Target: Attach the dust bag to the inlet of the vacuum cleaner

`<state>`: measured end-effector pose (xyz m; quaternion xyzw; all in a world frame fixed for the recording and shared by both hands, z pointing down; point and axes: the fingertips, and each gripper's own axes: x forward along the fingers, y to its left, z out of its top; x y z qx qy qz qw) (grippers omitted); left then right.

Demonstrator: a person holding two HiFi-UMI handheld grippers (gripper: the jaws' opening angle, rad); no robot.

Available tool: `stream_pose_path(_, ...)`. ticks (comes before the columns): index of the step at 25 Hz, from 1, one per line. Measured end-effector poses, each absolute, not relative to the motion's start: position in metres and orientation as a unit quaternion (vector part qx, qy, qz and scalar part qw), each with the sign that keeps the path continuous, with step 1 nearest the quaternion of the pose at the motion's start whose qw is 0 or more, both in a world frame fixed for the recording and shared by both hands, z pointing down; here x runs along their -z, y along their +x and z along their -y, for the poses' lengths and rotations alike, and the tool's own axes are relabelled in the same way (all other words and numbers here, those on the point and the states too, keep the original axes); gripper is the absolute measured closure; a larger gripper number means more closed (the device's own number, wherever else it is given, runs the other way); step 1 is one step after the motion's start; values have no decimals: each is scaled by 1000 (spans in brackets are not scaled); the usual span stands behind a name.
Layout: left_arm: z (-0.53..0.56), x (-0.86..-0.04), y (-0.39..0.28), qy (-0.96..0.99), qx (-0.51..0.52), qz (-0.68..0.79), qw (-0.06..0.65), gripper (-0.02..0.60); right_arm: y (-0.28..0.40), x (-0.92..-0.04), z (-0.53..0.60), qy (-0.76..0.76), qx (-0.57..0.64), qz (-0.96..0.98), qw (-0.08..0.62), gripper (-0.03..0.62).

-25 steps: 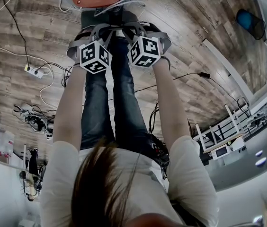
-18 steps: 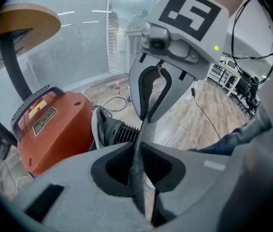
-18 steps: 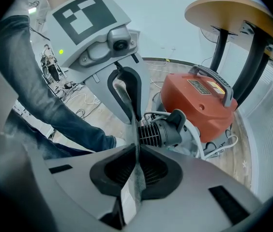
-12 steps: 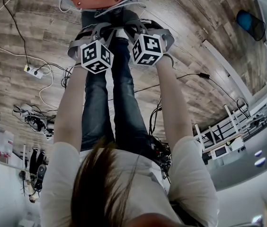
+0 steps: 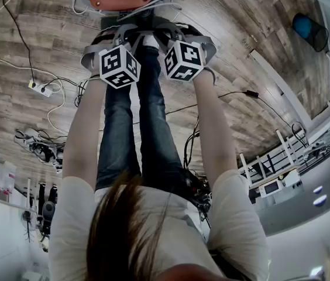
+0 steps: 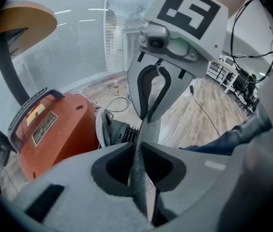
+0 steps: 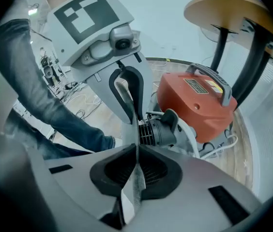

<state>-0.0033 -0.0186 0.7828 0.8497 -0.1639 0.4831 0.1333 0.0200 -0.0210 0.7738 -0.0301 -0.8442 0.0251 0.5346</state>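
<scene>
A: Where's the bag?
B: The bag (image 6: 145, 131) is a thin grey sheet, seen edge-on, held between the two claws. The left gripper (image 6: 137, 151) has one edge and the right gripper (image 7: 136, 154) has the opposite edge, with their tips facing each other and near.

A: Are both clamped on it?
B: The right one is closed tight on the cloth. The left one has just been easing its jaws apart a little, but the cloth sits between its pads and they press on it, so it grips too.

A: And the vacuum?
B: The vacuum (image 7: 194, 105) is orange with a handle (image 7: 209, 79) on top. It stands on the wood floor (image 5: 36, 34) just beyond the grippers. A ribbed black fitting (image 7: 158, 129) juts from its near side toward the bag.

A: Is the bag on that fitting?
B: It's near, close in front. I cannot tell whether the cloth touches it. The sheet crosses it in the right gripper view and sits just beside it in the left one.

A: How do the hands sit?
B: In the head view both arms reach straight down, side by side. The marker cubes (image 5: 118, 66) are nearly level, above the person's jeans (image 5: 153, 127), and both grippers tilt steeply down.

A: Anything else around?
B: A round wooden table (image 7: 223, 8) on black legs rises just beside the vacuum. A power strip (image 5: 39, 88) with white cables lies on the floor, well off to the left
</scene>
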Motion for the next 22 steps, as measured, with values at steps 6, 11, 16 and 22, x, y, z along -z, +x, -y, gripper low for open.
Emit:
stream_pose_path(6, 23, -781, 3, 851, -486, 153, 131, 522, 26, -776, 24, -11, -31, 844, 536, 565)
stream_pose_path(11, 20, -785, -6, 846, -466, 209, 156, 520, 18, -775, 26, -76, 34, 828, 554, 565)
stream_pose_path(16, 19, -788, -8, 836, -448, 248, 195, 517, 14, -775, 29, -106, 71, 819, 560, 563)
stream_pose_path(22, 29, -788, -1, 838, -468, 208, 188, 514, 23, -779, 34, -17, -6, 848, 530, 559)
